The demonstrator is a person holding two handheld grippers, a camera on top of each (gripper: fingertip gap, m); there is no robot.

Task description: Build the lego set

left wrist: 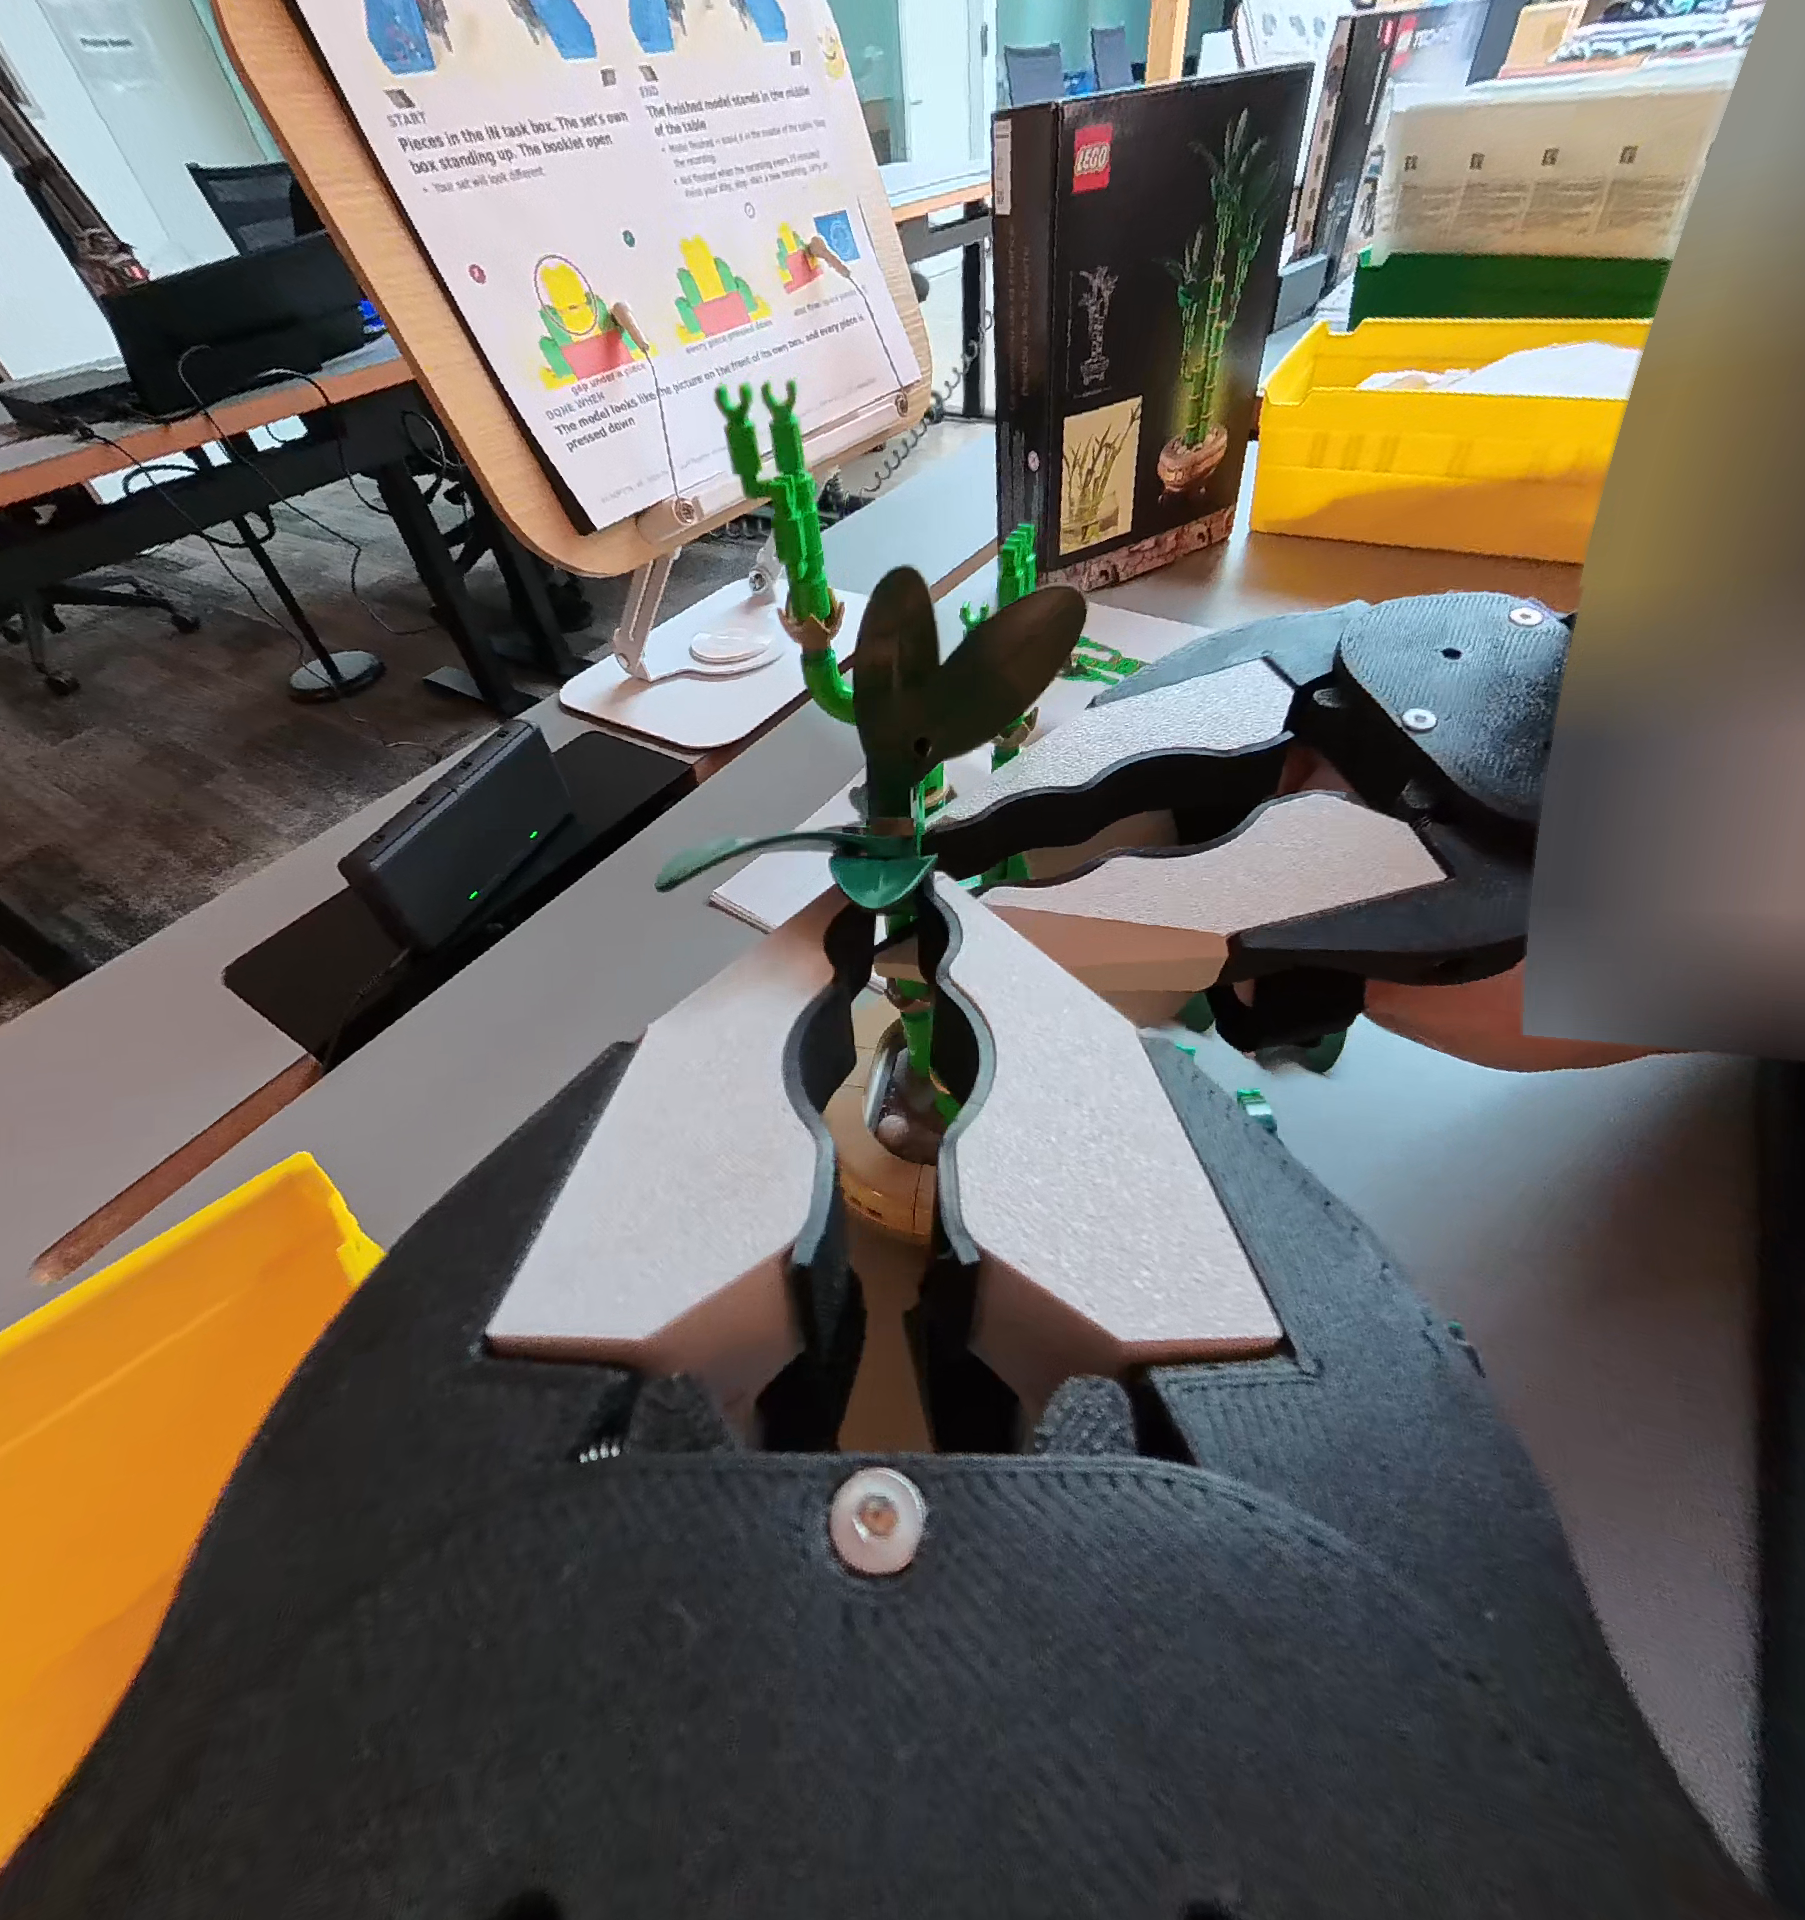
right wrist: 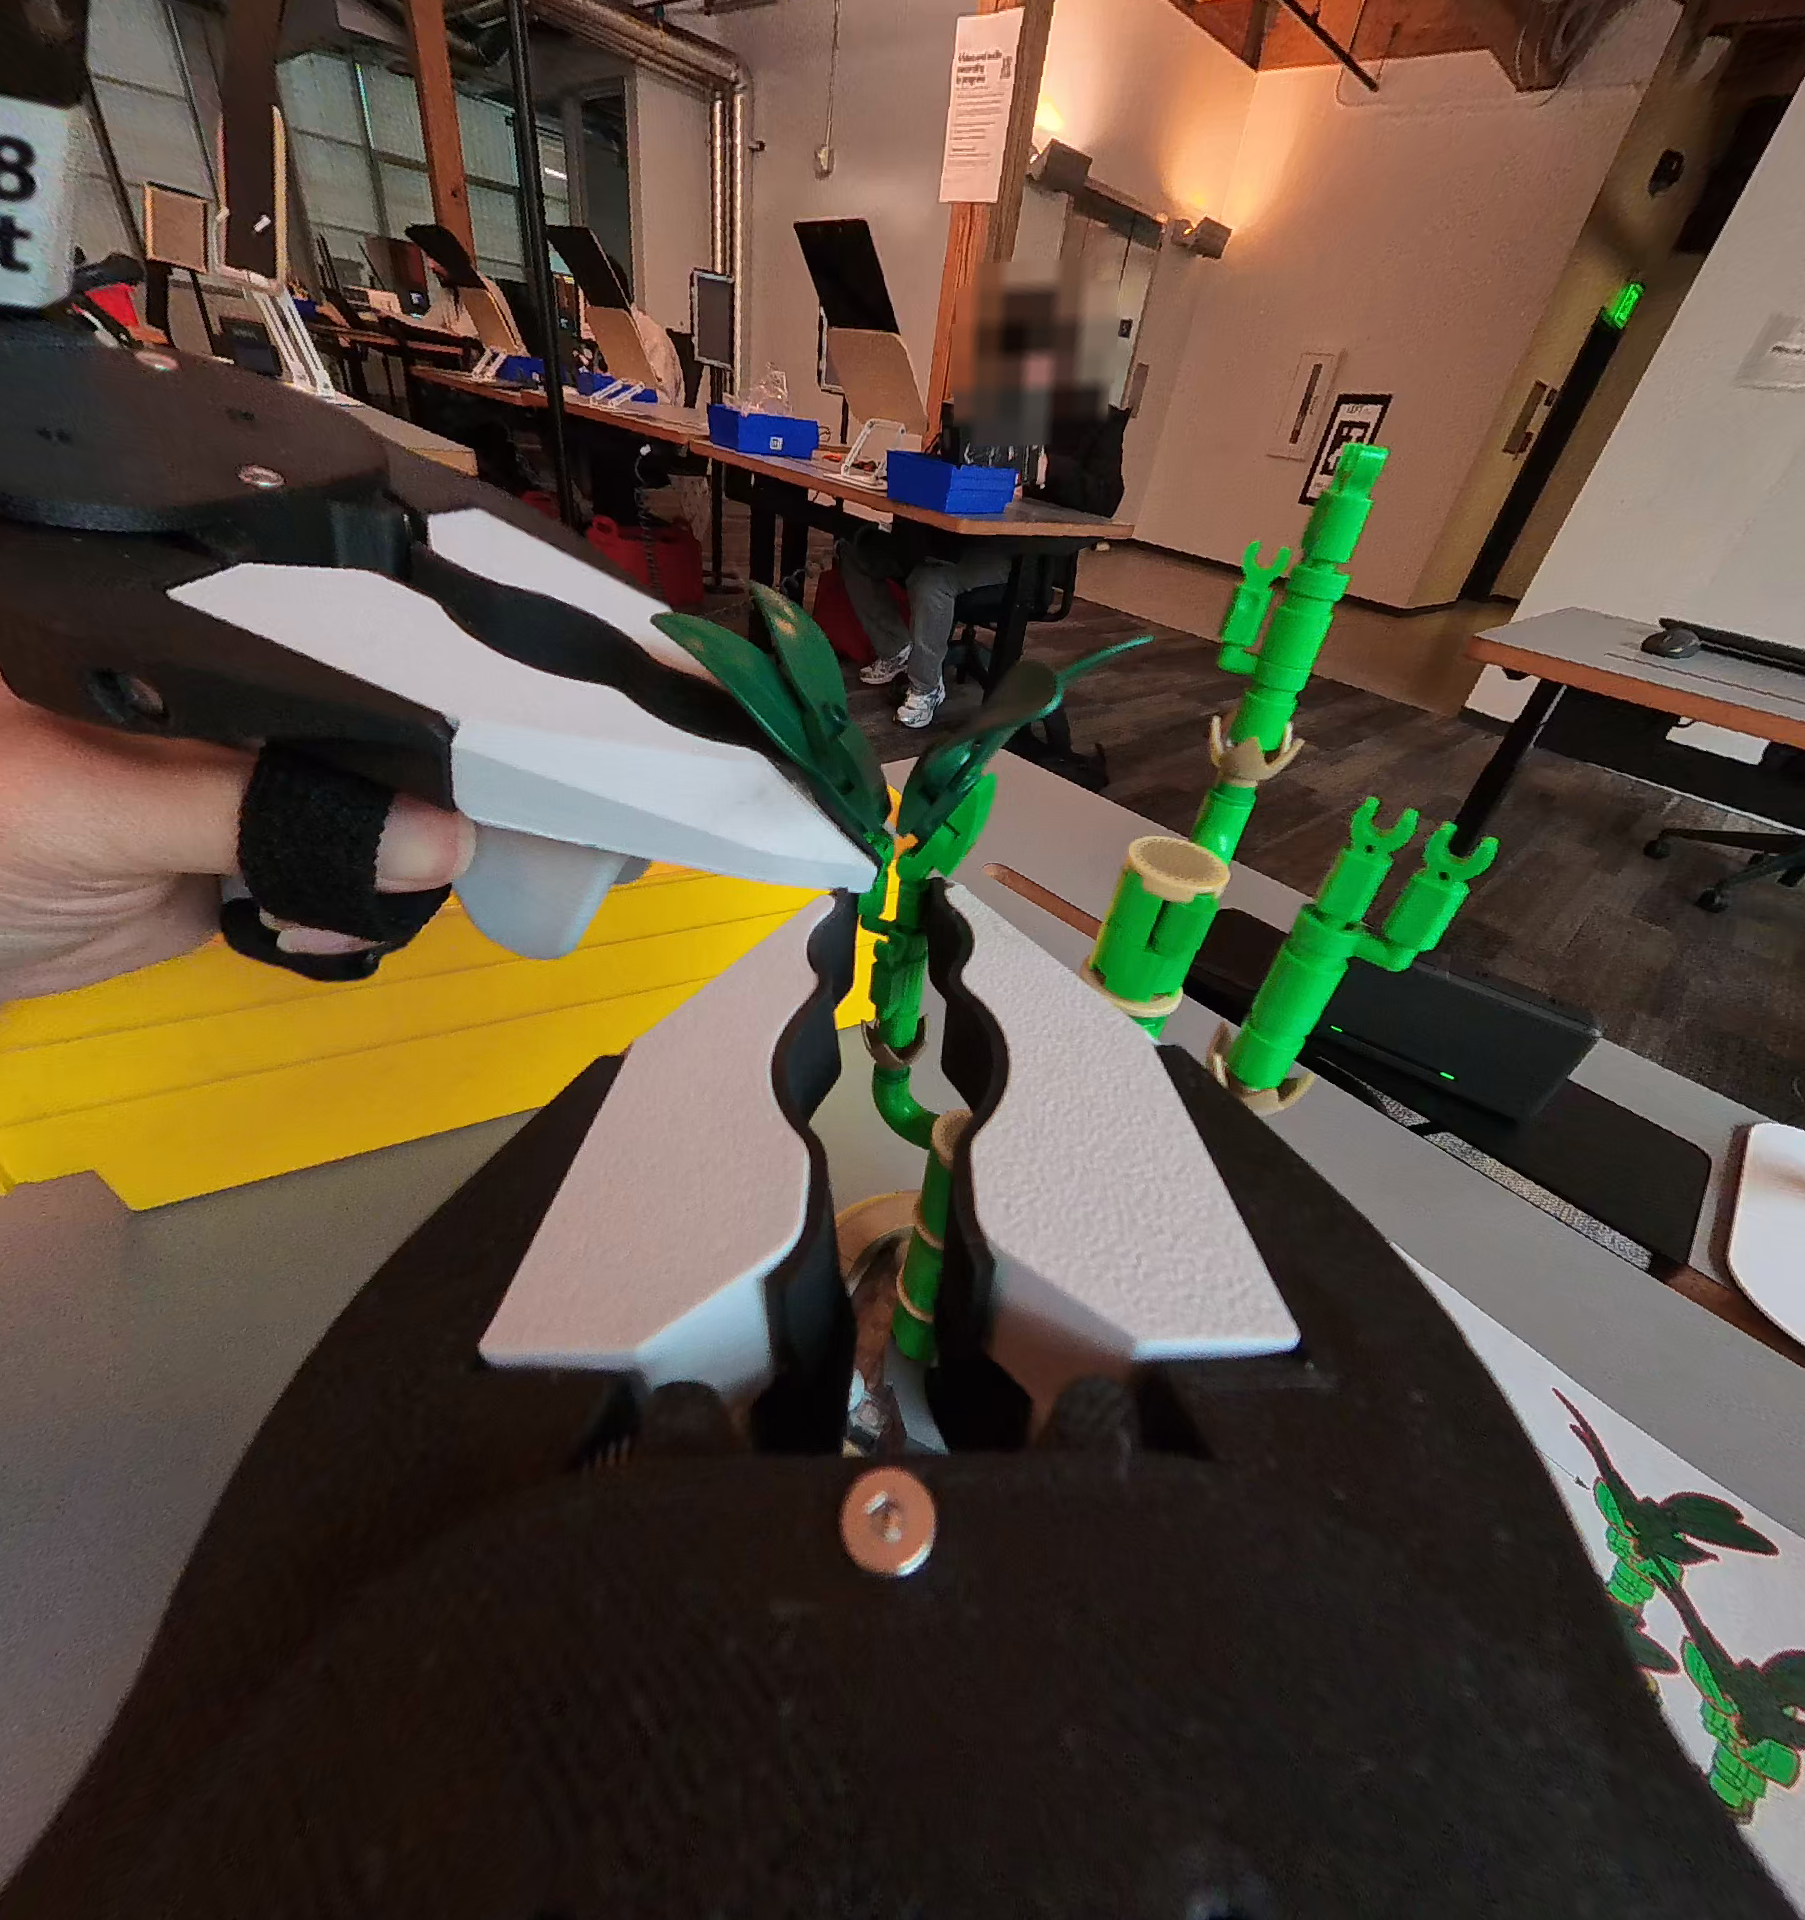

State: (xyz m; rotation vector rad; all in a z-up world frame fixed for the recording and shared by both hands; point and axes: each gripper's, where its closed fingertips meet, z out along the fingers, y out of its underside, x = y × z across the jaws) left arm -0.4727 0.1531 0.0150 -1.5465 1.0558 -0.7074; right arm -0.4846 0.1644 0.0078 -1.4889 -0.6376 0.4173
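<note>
A bamboo model of bright green stalks (right wrist: 1293,644) stands in a tan pot (left wrist: 877,1195) on the grey table (left wrist: 254,1039). My right gripper (right wrist: 893,899) is shut on a thin curved stalk (right wrist: 908,987) near its top. It reaches in from the right in the left wrist view (left wrist: 945,847). My left gripper (left wrist: 887,914) is shut on the base of a dark green leaf cluster (left wrist: 939,665) and holds it at that stalk's tip. In the right wrist view it comes in from the upper left (right wrist: 867,868), with the leaves (right wrist: 804,707) fanning above its tips.
Yellow bins sit at the left (right wrist: 358,1039) and back right (left wrist: 1428,447). The set's box (left wrist: 1137,312) and an instruction board on a stand (left wrist: 617,260) stand behind. A black device (right wrist: 1438,1039) and the open booklet (right wrist: 1708,1610) lie nearby. A person (right wrist: 981,582) sits far back. Less than 4 cm separates the two grippers' tips. About 11 centimetres separates my right fingertips from the tan pot (left wrist: 877,1195).
</note>
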